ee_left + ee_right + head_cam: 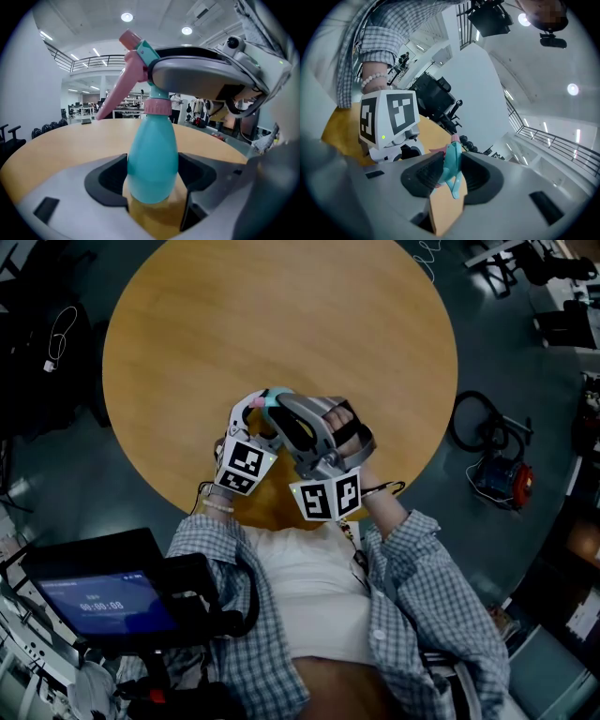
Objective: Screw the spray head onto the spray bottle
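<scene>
Teal plastic with pink trim: the spray bottle stands upright at the 6 o'clock edge of the round wooden surface, close to the person's body. The left gripper has its jaws spread wide and pressed on either side of the bottle's lower body, pinning it to the wood. The spray head already sits on the neck, its pink collar resting on the shoulder and its pink trigger slanting down toward 8 o'clock in the left gripper view. The right gripper comes in from 3 o'clock in that view, its jaws clamped on the top of the head.

To me this looks like the screwing stage. I cannot tell how far the thread has taken. The next move seems to call for turning the head about the bottle's upright axis while the left side holds firm, then probably letting go and taking a fresh grip. The grip is on the head rather than the collar, so it might slip or tip the bottle.

Nothing else lies on the wood. The two grippers crowd each other, and the left marker cube is just beside the right jaws, which may limit the twist. A lit screen sits at 7 o'clock, and coiled cable lies on the floor at 3 o'clock, well clear.
</scene>
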`<control>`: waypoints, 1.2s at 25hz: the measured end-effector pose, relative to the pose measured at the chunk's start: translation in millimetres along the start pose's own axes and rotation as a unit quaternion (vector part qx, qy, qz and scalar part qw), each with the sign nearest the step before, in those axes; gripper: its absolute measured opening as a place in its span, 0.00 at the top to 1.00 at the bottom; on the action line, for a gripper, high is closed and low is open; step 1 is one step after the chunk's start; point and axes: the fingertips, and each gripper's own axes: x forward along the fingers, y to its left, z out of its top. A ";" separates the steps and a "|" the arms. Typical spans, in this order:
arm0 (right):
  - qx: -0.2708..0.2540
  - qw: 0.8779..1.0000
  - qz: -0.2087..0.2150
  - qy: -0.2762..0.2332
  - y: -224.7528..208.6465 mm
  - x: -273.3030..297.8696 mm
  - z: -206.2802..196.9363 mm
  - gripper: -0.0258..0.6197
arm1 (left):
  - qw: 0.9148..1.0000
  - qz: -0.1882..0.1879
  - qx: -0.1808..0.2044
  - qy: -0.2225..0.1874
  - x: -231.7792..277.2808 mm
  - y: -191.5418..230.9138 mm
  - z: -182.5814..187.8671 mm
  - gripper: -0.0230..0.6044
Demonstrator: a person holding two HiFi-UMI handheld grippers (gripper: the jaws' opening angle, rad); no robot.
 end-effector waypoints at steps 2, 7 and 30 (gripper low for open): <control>0.007 1.000 0.005 0.004 -1.2 1.2 -0.1 0.78 | 1.000 0.002 -0.001 0.000 -0.2 0.7 -0.5 0.41; 0.024 0.999 0.023 0.017 -2.7 6.7 -0.9 0.78 | 1.000 0.002 -0.002 0.001 0.2 0.9 -1.2 0.41; 0.317 0.935 0.141 -0.067 -16.8 -21.2 -18.5 0.66 | 1.000 0.001 0.000 0.001 0.0 0.4 -1.2 0.41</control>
